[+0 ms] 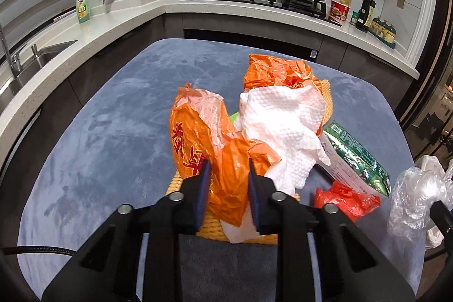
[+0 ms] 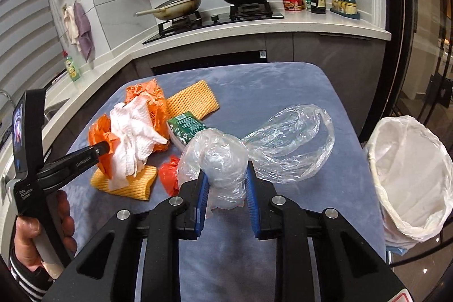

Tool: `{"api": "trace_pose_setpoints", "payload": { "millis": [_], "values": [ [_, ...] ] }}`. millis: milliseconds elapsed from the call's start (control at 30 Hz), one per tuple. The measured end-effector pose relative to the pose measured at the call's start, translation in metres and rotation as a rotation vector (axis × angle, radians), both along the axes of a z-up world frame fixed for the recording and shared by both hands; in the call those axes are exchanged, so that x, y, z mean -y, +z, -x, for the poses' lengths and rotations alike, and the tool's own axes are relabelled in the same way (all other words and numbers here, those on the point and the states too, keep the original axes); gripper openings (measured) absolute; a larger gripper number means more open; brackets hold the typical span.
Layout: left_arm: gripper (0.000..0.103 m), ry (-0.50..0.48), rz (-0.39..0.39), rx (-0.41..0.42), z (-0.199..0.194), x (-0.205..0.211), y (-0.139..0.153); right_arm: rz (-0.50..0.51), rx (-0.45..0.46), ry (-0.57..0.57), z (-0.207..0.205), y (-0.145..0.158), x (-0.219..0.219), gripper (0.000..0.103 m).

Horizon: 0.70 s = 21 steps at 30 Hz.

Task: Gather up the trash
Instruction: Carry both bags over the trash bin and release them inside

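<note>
my left gripper (image 1: 229, 183) has its jaws pressed in on a fold of the orange plastic bag (image 1: 209, 143), pinching the crumpled film low down near its nearer end; my right gripper (image 2: 226, 183) is clamped on the wadded clear plastic bag (image 2: 223, 160), the blue pads squeezing the balled part while its loose tail billows out to the right over the cloth; no earlier view to compare, so i only state the grips as they stand now; both bags look feather-light, soft and slippery, so i judge a pinch on a bunched, doubled fold is safer than on a single sheet, which could slide out or tear; just beyond the orange bag a white paper towel (image 1: 283, 126) lies draped over it and touching it, limp and likely to drag along or drop off when i lift; beside that a green snack wrapper (image 1: 356, 157), stiffer, best taken by an edge; a small red scrap (image 1: 342, 197) near it; yellow foam netting (image 2: 192, 101) lies flat beneath and behind the pile; all rests on the blue-grey tablecloth (image 1: 113, 132); the lined trash bin (image 2: 410, 177) stands just off the table's right edge, mouth open, near my right gripper; that bag goes first, i reckon.
</note>
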<state>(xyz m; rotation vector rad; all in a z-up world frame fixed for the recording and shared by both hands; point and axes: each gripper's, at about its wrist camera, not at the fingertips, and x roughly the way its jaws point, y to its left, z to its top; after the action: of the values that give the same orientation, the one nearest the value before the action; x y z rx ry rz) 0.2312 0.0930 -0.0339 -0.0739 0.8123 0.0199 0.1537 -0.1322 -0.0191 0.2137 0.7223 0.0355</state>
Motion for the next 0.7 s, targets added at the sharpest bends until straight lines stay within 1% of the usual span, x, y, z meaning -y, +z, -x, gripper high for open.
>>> {"api": "trace_pose_setpoints", "payload": {
  "millis": [33,200,333,533,700],
  "values": [
    [0.008,0.002,-0.008,0.003,0.002,0.001,0.001,-0.002,0.002,-0.004,0.001,0.001,0.002,0.023],
    [0.005,-0.010,0.002,0.040,0.018,0.007,0.017,-0.013,0.024,-0.039,0.011,0.007,0.021,0.023],
    [0.005,-0.038,0.016,0.072,0.032,0.017,0.035,-0.019,0.042,-0.074,0.020,0.012,0.038,0.023],
    [0.005,-0.127,0.034,0.119,0.055,0.052,0.059,-0.027,0.073,-0.143,0.036,0.020,0.069,0.023],
    [0.005,-0.242,0.038,0.148,0.073,0.099,0.075,-0.029,0.095,-0.229,0.053,0.026,0.107,0.023]
  ]
}}
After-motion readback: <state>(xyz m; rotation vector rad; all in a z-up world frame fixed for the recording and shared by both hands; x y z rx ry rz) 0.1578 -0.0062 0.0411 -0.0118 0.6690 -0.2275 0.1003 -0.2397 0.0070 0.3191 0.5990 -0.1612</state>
